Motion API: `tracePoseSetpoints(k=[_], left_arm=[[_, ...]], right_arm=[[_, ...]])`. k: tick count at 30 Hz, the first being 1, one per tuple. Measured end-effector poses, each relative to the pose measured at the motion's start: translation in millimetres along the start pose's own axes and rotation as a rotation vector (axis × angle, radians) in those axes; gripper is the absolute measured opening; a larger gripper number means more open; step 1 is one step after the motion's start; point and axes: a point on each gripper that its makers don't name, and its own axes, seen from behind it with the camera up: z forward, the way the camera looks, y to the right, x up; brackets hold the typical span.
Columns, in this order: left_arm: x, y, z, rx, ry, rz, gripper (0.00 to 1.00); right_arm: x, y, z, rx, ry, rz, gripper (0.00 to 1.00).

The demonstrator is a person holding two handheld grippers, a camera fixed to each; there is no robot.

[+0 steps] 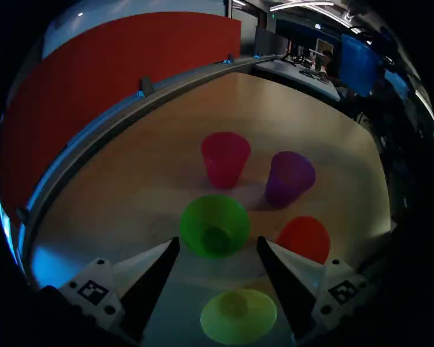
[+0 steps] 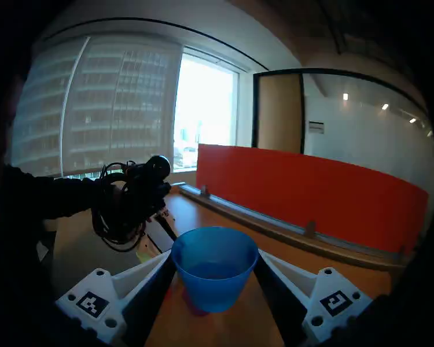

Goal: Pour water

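Note:
My right gripper (image 2: pixel 215 260) is shut on a blue cup (image 2: pixel 215 283) that stands upright with a little water in it, raised above the wooden table (image 2: pixel 263 324). In the left gripper view the same blue cup (image 1: pixel 357 63) hangs high at the far right. My left gripper (image 1: pixel 217 260) is open and empty, looking down on several cups: green (image 1: pixel 214 225), pink (image 1: pixel 225 159), purple (image 1: pixel 289 178), orange (image 1: pixel 303 238) and yellow-green (image 1: pixel 238 315). The green cup lies below the gap between the fingers. A hand holds the left gripper (image 2: pixel 133 202) to the left of the blue cup.
A red divider panel (image 1: pixel 118 75) with a metal rail (image 1: pixel 159 98) runs along the far edge of the table (image 1: pixel 309 121). The same red divider (image 2: pixel 315 191) appears behind the blue cup. A bright window (image 2: pixel 205 110) lies beyond. Cables hang from the left gripper.

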Motion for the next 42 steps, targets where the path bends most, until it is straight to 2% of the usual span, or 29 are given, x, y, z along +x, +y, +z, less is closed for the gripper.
tracePoseSetpoints(k=[24,27,29,36,42], left_arm=[[9,-6.1,21.9,0.017,-0.012,-0.026,1.00],[10,-7.1,22.7,0.023,-0.006,-0.024,0.98],[10,-7.3,23.3,0.025,-0.005,-0.024,0.91],[11,-7.1,21.7,0.034,0.007,-0.024,0.90],[19,-6.1,12.1,0.029,0.041,-0.032,0.90]], right_arm=[[-12,13,-5.2,-0.021,-0.007,0.014,0.91],[-12,13,-6.0,-0.023,-0.007,0.014,0.91],[-12,13,-6.4,-0.023,-0.007,0.014,0.91],[-10,12,-7.3,-0.022,-0.005,0.012,0.91],[-8,10,-8.2,-0.023,-0.004,0.008,0.91]])
